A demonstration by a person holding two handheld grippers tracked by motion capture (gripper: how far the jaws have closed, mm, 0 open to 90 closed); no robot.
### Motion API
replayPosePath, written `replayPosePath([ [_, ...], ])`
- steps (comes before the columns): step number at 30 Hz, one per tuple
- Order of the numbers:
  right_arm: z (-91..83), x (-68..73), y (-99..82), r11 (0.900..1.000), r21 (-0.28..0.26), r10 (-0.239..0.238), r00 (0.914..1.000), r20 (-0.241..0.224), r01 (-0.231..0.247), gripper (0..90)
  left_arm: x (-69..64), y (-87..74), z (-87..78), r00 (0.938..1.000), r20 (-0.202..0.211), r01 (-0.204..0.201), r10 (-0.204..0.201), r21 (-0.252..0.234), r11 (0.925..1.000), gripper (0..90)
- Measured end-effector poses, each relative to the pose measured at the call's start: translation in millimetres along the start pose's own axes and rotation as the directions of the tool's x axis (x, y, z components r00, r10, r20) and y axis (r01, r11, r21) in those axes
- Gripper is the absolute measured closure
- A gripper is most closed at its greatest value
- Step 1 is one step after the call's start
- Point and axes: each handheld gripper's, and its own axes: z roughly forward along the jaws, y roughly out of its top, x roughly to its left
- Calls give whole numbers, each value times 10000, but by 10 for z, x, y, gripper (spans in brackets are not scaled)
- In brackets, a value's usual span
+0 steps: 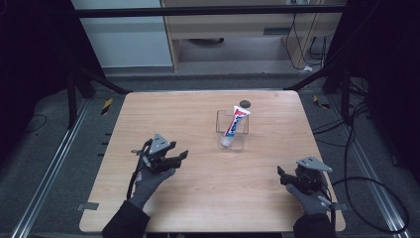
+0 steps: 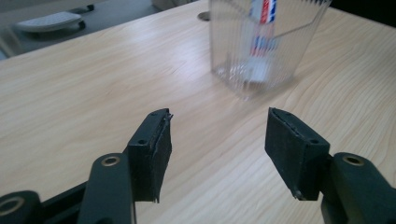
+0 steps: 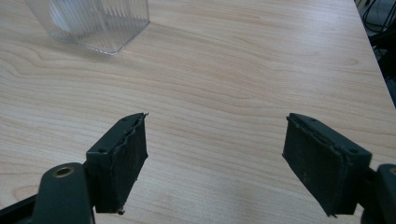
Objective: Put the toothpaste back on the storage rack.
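Toothpaste tube standing tilted inside clear ribbed cup on worktop. Left hand-held gripper and right hand-held gripper both gaping, holding nothing, well apart from cup. Placement looking finished; next: parking both hands clear.

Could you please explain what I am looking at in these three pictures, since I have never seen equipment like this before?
There is no robot here: a person in grey gloves holds a hand-held two-jaw gripper in each hand. The high view looks down on a wooden table; the left gripper shows at its left, the right gripper at its right. The other two pictures come from cameras riding on each gripper, looking along its black jaws. On the table stands a clear ribbed plastic cup with a toothpaste tube leaning inside it, and a small dark round spot lies beyond it. Both grippers are open and hold nothing.
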Motion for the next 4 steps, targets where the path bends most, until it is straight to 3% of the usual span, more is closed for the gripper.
replayPosePath([
  [4,8,-24,-15,9999,83,89,9999,67,-89,211,145,-110,-161,9971,-370,665,-667,-65,9978,398],
])
